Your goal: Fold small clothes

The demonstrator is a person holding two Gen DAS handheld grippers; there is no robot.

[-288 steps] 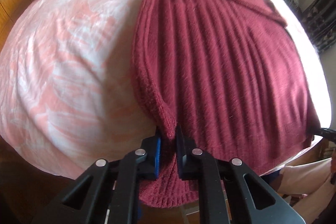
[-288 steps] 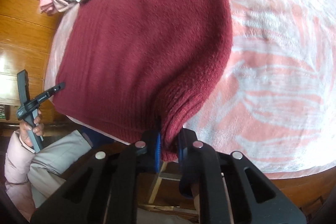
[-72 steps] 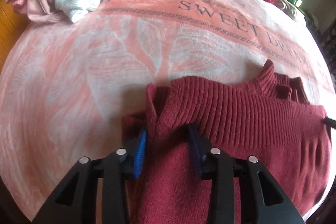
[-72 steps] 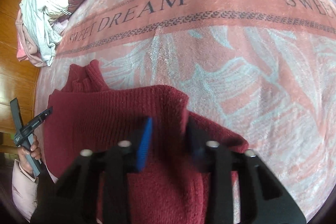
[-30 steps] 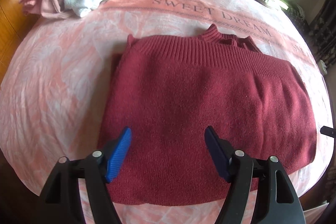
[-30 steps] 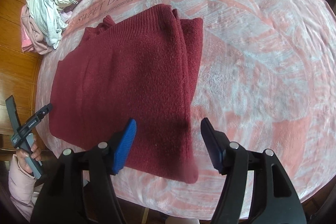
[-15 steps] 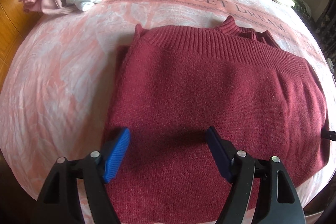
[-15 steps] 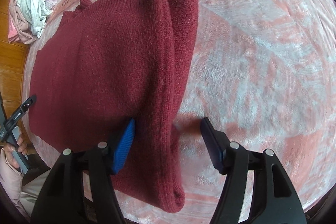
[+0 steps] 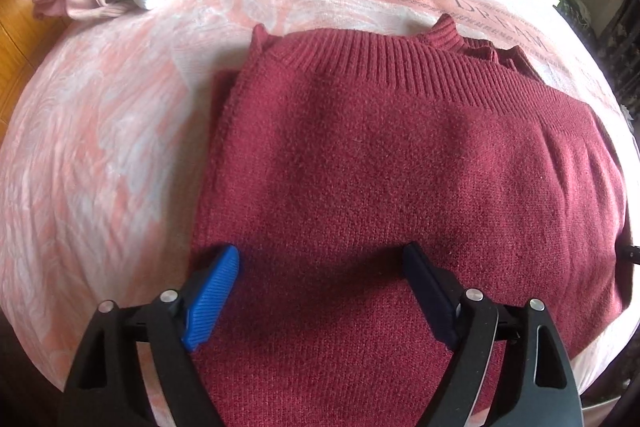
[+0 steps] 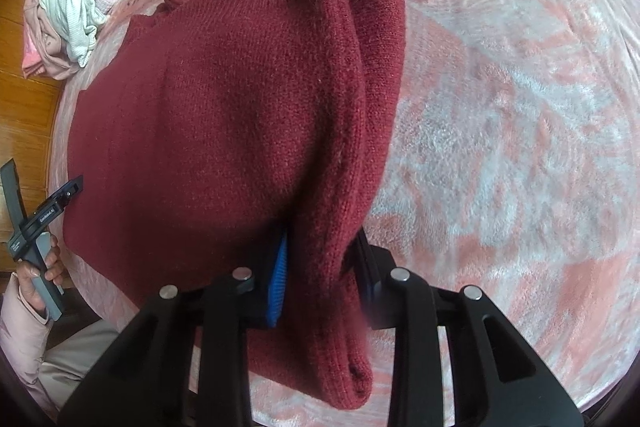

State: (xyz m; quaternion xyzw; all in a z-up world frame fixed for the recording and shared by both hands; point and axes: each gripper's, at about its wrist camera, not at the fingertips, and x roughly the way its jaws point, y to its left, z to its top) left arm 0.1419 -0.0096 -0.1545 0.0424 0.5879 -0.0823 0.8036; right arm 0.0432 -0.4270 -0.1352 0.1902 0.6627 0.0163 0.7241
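While one sweater [image 9: 400,187] lies folded, two tools [image 9: 320,259] [image 10: 320,251] flank it.

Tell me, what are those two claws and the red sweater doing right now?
Left gripper open over the sweater. Right gripper just closed, pinching its folded edge. Nothing in the way.

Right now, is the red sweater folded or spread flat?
Folded: the red sweater lies doubled on the blanket, its layered edges stacked at one side.

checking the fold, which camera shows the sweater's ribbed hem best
The left wrist view: the ribbed hem runs across the far edge of the sweater, unblocked. The right wrist view shows mostly the sweater's stacked side edge, with the hem squeezed into the top rim.
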